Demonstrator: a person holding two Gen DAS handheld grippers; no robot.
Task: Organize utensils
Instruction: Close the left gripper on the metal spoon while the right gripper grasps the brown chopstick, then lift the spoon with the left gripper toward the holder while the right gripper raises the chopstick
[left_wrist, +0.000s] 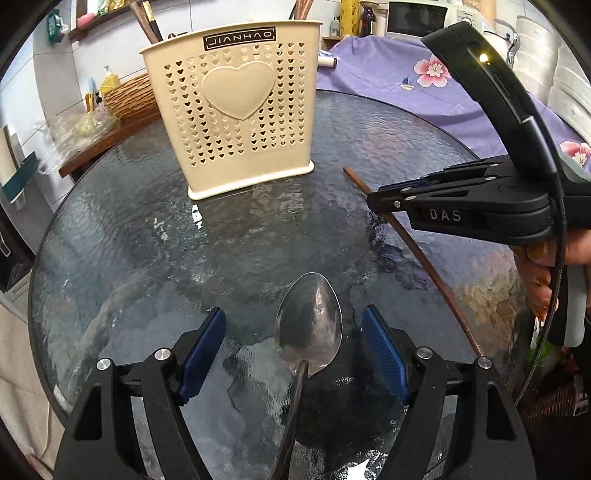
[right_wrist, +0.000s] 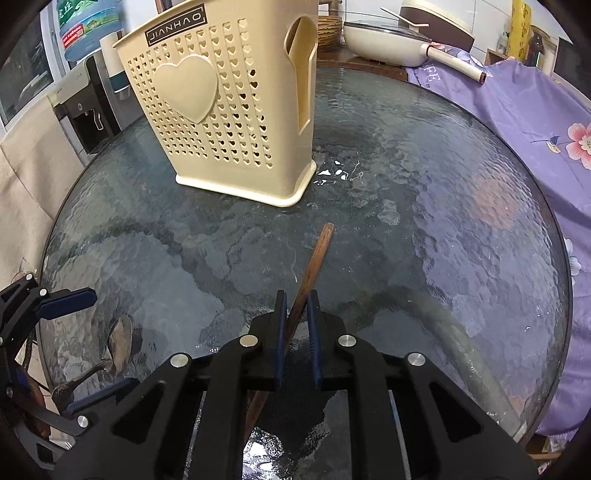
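Judging from how things lie now, the task looks about half done: the cream holder (left_wrist: 236, 110) stands upright in the upper middle of the frame on the round glass desk (left_wrist: 129, 240), and some dark handles already stick up from its top at the upper left, though the frame cuts them off and I cannot tell what they are. Two pieces are still outside it. The wooden chopstick (right_wrist: 310, 273) lies on the glass in the lower middle of the right wrist view, and the right tool (right_wrist: 296, 299) has its blue pads together on it. The metal spoon (left_wrist: 308, 321) lies in the lower middle of the left wrist view, between the fingers of the left tool (left_wrist: 293, 332), which stand wide apart and do not touch it. Both pieces still need to go into the holder, I think
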